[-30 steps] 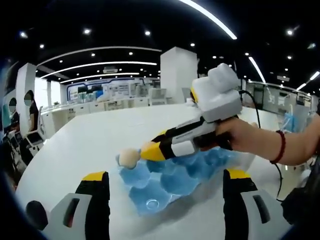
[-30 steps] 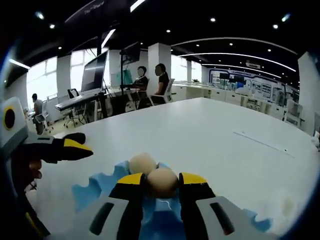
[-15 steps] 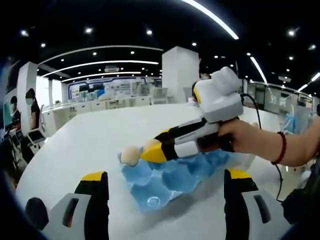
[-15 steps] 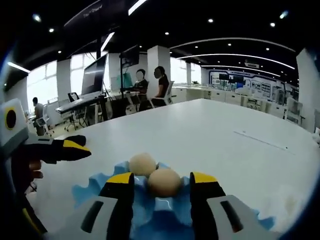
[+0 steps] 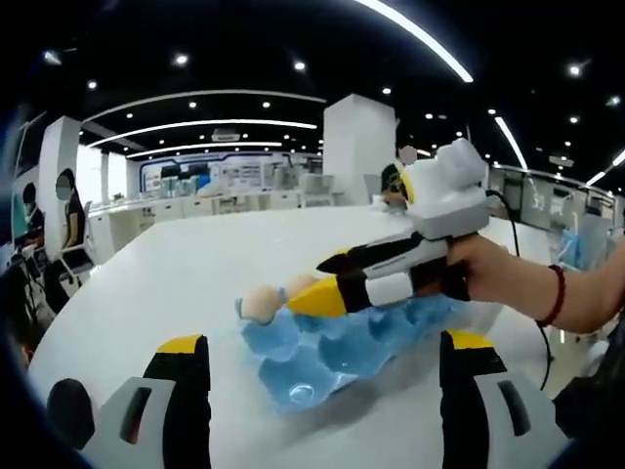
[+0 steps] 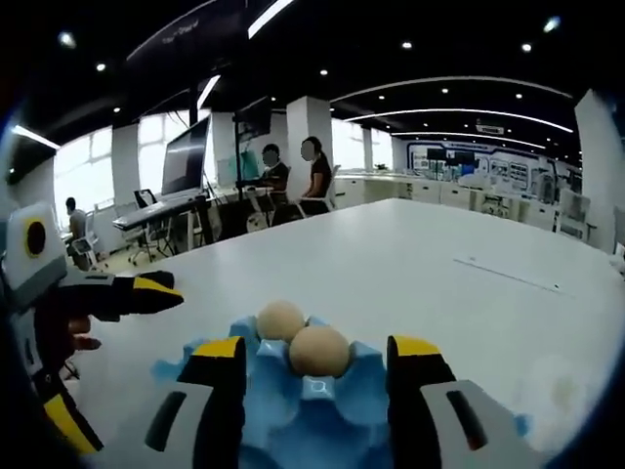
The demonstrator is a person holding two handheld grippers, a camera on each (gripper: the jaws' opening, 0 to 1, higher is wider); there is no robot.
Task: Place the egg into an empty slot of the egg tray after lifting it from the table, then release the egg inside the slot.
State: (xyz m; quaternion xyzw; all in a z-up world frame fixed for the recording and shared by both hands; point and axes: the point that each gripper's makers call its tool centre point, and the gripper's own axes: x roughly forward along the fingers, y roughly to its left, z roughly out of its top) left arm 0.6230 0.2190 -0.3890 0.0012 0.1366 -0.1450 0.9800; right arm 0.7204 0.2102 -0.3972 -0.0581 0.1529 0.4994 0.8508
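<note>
Right gripper view: right tongs (image 6: 317, 363) spread wide at bottom centre, nothing pinched. The egg (image 6: 319, 350) sits in a slot of the blue egg tray (image 6: 311, 415), between the two tips but touching neither. A second egg (image 6: 280, 319) sits in the slot just behind it, slightly left. Tray rests on the white worktop (image 6: 469, 293). Left tongs (image 6: 137, 291) enter from the left edge, held by a hand (image 6: 59, 337); can't tell their state from here.

Left gripper view: left tongs (image 5: 317, 354) spread wide at bottom, empty. The tray is at centre frame, with the further egg (image 5: 260, 304) at its upper left corner. Right tongs come in from the right with yellow tips over the tray, held by a hand (image 5: 488, 274) with a red bracelet (image 5: 558, 295) on the wrist. People seated at desks in the background.
</note>
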